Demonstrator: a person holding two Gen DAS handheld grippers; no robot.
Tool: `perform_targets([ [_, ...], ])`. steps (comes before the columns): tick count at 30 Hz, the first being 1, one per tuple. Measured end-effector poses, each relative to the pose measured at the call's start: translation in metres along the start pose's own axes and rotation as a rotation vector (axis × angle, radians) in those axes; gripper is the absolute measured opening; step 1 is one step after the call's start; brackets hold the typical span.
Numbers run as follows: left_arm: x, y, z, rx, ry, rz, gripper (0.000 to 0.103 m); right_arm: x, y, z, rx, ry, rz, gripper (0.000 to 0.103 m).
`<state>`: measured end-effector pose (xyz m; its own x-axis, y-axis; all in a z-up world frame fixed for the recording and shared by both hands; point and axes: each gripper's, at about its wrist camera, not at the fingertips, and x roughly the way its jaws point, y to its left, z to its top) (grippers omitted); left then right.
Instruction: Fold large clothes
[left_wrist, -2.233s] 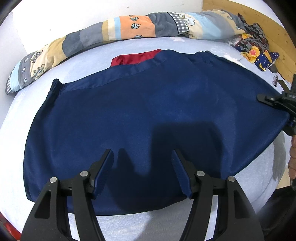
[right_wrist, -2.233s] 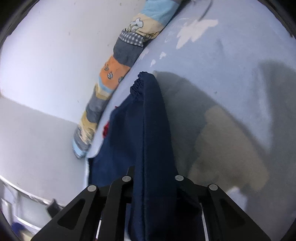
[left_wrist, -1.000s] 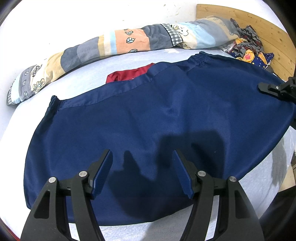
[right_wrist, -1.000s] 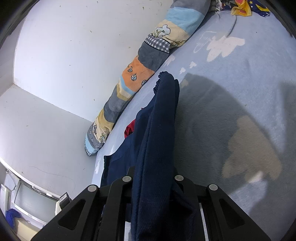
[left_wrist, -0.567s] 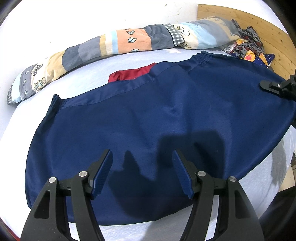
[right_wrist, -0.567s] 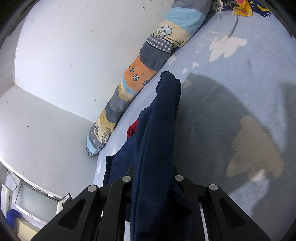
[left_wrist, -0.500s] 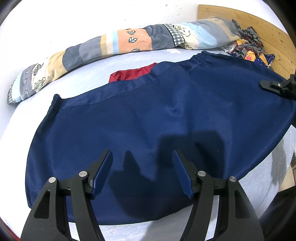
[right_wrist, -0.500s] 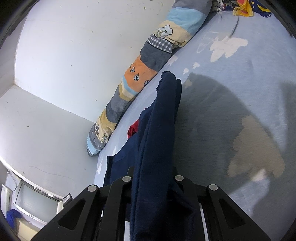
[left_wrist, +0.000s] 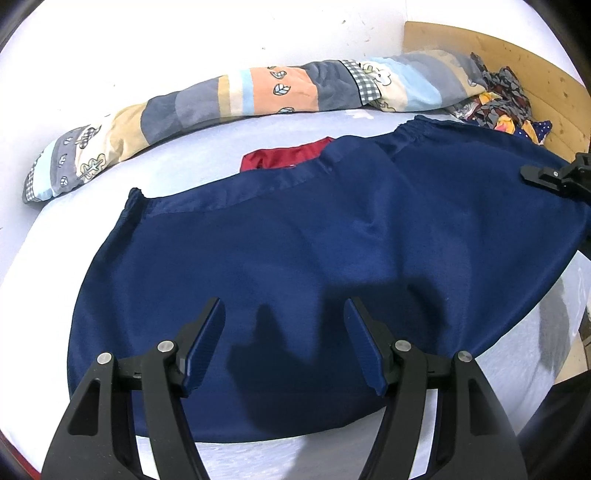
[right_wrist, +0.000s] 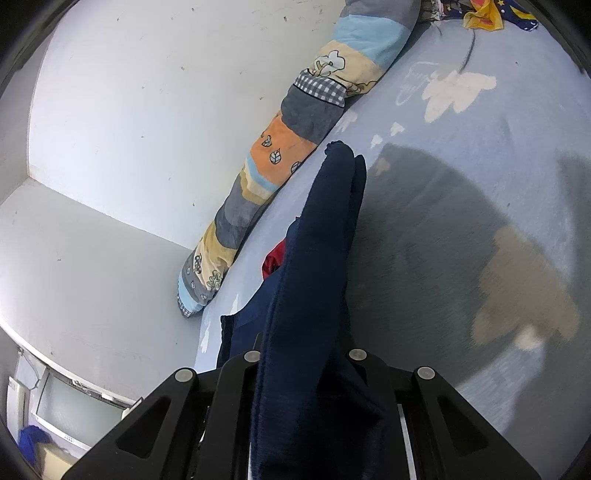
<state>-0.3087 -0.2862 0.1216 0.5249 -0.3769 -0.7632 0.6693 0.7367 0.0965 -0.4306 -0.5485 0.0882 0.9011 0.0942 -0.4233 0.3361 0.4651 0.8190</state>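
Patchwork bolster (left_wrist: 258, 92) runs along the wall at far left/back of the bed (left_wrist: 184, 155). Navy garment (left_wrist: 314, 240) lies spread across the sheet, w/ a red cloth (left_wrist: 288, 157) peeking out behind its top edge. Left gripper (left_wrist: 284, 343) hovers over the near hem, jaws apart, nothing btwn them. Right gripper (right_wrist: 303, 369) is clenched on the garment's right edge, fabric bunched btwn its fingers and lifted.

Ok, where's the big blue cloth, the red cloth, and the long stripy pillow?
blue cloth (left_wrist: 332, 240), left wrist view, middle of its flat spread
red cloth (left_wrist: 280, 158), left wrist view, its showing edge
pillow (left_wrist: 236, 96), left wrist view, middle
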Motion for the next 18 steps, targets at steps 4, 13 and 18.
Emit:
perform_targets([
  [4, -0.005, 0.011, -0.001, -0.011, -0.014, 0.003, 0.066, 0.003, 0.005, 0.002, 0.014, 0.001, 0.001, 0.015],
  [13, -0.031, 0.097, -0.012, -0.191, -0.077, 0.068, 0.066, 0.02, 0.063, 0.0, -0.058, 0.024, -0.081, 0.015],
  [18, -0.055, 0.17, -0.04, -0.289, -0.125, 0.161, 0.066, 0.055, 0.131, -0.022, -0.166, 0.057, -0.156, 0.015],
])
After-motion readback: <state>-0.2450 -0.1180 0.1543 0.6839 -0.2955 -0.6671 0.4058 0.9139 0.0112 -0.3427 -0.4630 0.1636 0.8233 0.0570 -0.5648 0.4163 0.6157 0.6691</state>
